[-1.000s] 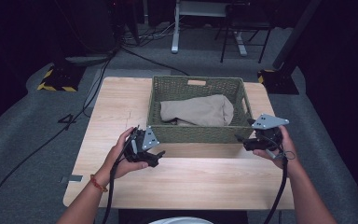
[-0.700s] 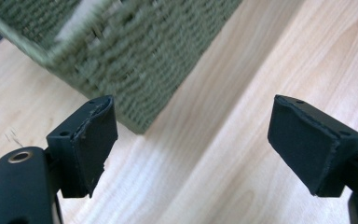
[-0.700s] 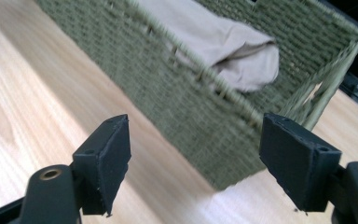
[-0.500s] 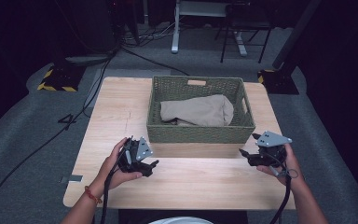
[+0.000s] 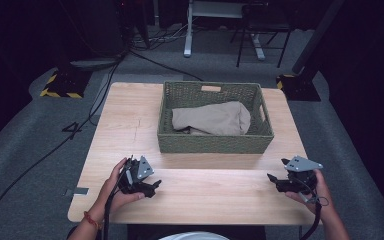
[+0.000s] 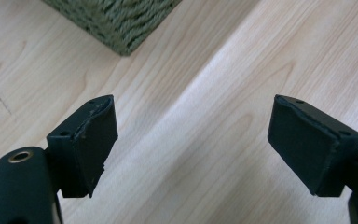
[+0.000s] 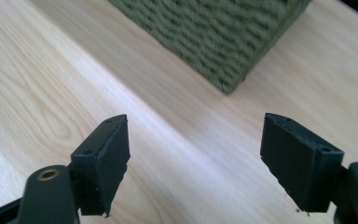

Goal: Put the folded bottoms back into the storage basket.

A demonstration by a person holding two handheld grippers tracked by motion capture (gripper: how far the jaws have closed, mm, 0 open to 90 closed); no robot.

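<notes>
High view, table: the wooden table carries a green woven basket near its far middle; the near half is bare.
High view, cloth: a beige folded cloth lies inside the basket, a little toward its right wall, below the rim.
High view, left tool: the left tool rests low over the near left part of the table, held by the left hand, well apart from the basket.
High view, right tool: the right tool sits near the right front edge, held by the right hand, also apart from the basket.
Left gripper view: the two black jaws stand wide apart with nothing between them; below is bare wood, and one corner of the basket shows at the top.
Right gripper view: the jaws are wide and empty too; the basket corner is ahead, the wall not touched.
Step in hand: it seems a rest position, with the cloth already lying in the basket and both tools free.
Next move: if the cloth must be handled, a tool needs to rise over the front wall and come down on the cloth from above.
</notes>
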